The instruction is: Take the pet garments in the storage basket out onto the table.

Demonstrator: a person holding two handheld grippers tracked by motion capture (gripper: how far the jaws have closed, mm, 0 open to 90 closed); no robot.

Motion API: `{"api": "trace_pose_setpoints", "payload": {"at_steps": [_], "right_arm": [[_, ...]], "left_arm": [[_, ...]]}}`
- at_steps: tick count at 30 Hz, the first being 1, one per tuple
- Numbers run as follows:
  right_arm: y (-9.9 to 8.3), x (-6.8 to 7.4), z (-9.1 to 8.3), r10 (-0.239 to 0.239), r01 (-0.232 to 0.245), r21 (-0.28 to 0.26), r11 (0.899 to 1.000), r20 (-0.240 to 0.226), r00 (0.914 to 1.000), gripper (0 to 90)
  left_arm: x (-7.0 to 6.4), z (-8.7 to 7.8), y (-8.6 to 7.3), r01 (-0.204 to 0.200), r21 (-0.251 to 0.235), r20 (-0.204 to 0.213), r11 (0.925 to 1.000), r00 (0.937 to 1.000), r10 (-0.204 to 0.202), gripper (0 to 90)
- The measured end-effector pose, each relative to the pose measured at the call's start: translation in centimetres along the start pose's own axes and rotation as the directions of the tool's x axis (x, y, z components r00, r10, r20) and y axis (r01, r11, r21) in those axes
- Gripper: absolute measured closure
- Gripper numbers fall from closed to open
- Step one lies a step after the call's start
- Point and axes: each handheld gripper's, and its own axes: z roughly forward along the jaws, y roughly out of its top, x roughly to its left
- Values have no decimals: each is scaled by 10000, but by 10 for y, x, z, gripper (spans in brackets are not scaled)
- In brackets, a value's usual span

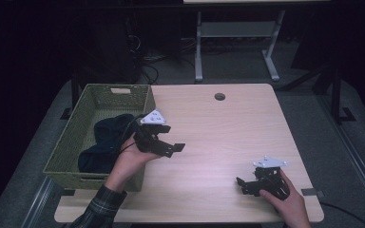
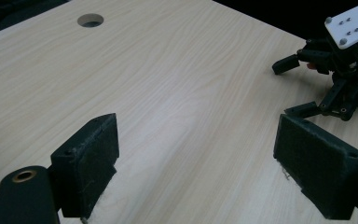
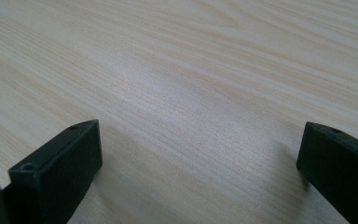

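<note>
High view is showing the left gripper [image 1: 168,145] hovering beside a green woven basket [image 1: 83,124] holding dark cloth [image 1: 107,142], its jaws spread wide and gripping nothing. Right gripper [image 1: 244,184] is sitting low over the wooden table [image 1: 228,128], jaws likewise spread apart.

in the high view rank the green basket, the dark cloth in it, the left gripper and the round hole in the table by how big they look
1. Green basket, clearly largest.
2. Dark cloth, heaped inside the basket.
3. Left gripper, raised nearer the camera, so it may look oversized.
4. Round hole, smallest.
</note>
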Motion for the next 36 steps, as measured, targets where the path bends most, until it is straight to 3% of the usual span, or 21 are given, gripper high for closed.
{"api": "trace_pose_setpoints", "payload": {"at_steps": [13, 27, 36], "right_arm": [[0, 0, 0, 8, -8, 1, 10000, -3, 10000, 0], [0, 0, 0, -2, 2, -1, 10000, -1, 10000, 0], [0, 0, 0, -1, 1, 6, 10000, 0, 10000, 0]], "left_arm": [[20, -28, -5, 245, -351, -489, 9991, 9985, -262, 137], [42, -53, -15, 564, -371, -927, 9977, 9939, -597, 141], [59, -69, -26, 891, -378, -1465, 9953, 9848, -938, 144]]}}
